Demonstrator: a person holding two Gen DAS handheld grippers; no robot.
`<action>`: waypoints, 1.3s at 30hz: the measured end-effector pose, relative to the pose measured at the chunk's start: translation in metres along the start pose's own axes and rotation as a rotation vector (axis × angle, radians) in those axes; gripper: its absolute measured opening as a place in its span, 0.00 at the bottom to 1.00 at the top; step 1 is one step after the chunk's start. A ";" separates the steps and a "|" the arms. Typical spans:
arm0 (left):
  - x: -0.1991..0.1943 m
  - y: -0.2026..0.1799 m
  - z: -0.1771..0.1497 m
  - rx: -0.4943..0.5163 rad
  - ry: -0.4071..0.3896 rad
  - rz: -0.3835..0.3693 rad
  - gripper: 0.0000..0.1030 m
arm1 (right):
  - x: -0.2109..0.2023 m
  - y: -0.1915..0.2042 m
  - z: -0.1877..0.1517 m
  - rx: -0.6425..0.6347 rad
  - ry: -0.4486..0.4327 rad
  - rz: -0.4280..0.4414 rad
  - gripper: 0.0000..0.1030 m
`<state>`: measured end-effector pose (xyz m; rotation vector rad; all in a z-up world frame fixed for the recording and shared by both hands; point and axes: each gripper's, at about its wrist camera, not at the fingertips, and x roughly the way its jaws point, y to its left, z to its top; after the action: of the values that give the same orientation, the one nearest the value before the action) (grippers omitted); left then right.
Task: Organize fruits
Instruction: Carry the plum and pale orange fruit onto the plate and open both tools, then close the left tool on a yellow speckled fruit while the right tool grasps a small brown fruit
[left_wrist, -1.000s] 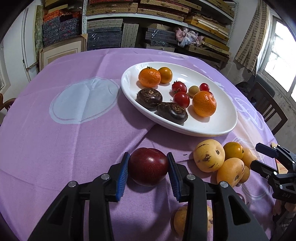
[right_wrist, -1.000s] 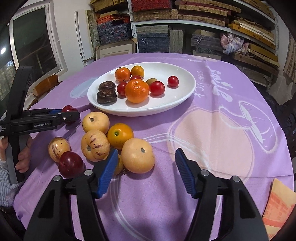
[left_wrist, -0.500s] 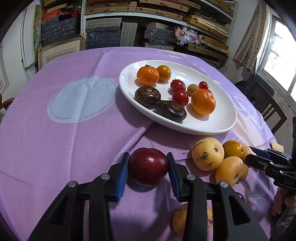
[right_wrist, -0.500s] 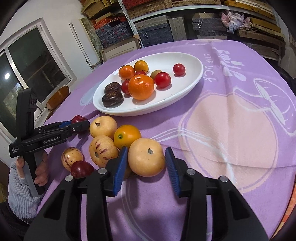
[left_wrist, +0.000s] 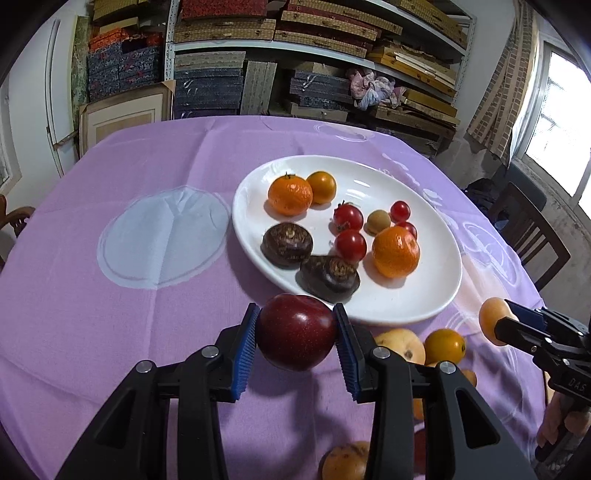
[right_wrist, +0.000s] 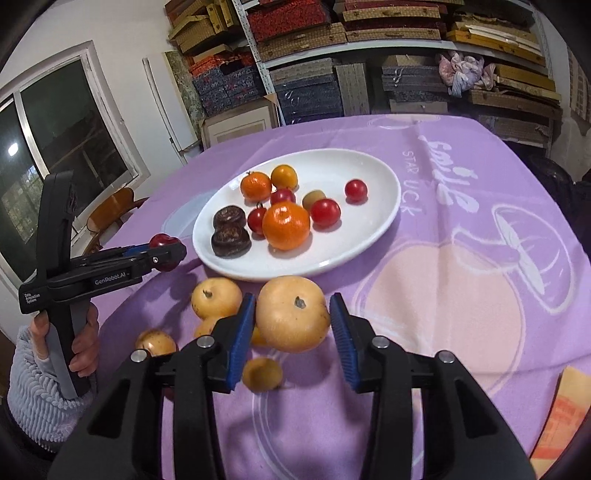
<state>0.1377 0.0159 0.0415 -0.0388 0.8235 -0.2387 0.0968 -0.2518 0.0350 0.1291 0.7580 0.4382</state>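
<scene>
Left gripper (left_wrist: 295, 345): I have it clamped on the dark red plum (left_wrist: 296, 331), held clear of the cloth.
Right gripper (right_wrist: 291, 328): closed on the tan round fruit (right_wrist: 293, 313), stem up, also lifted.
Loose fruit (right_wrist: 216, 297): on the purple tablecloth (right_wrist: 461, 295) beneath my right.
White plate (left_wrist: 436, 291): just ahead of both; plum nearer its rim, so left leads.

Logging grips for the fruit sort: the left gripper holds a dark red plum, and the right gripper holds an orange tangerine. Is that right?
Not quite. The right gripper is shut on a pale yellow round fruit, not a tangerine, as the right wrist view shows. Both tangerines lie on the white plate. The left gripper does hold the dark red plum.
</scene>
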 end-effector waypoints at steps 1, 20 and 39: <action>0.003 -0.003 0.008 0.008 -0.005 0.003 0.39 | 0.004 0.002 0.011 -0.009 0.001 -0.005 0.39; -0.003 0.015 0.008 -0.044 -0.015 -0.042 0.43 | 0.017 -0.004 0.025 -0.097 -0.106 -0.059 0.59; -0.044 -0.027 -0.080 0.266 0.023 -0.185 0.50 | -0.002 -0.006 0.003 -0.069 -0.122 -0.004 0.68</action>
<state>0.0455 0.0040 0.0220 0.1379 0.8056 -0.5225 0.0996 -0.2577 0.0374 0.0889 0.6227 0.4480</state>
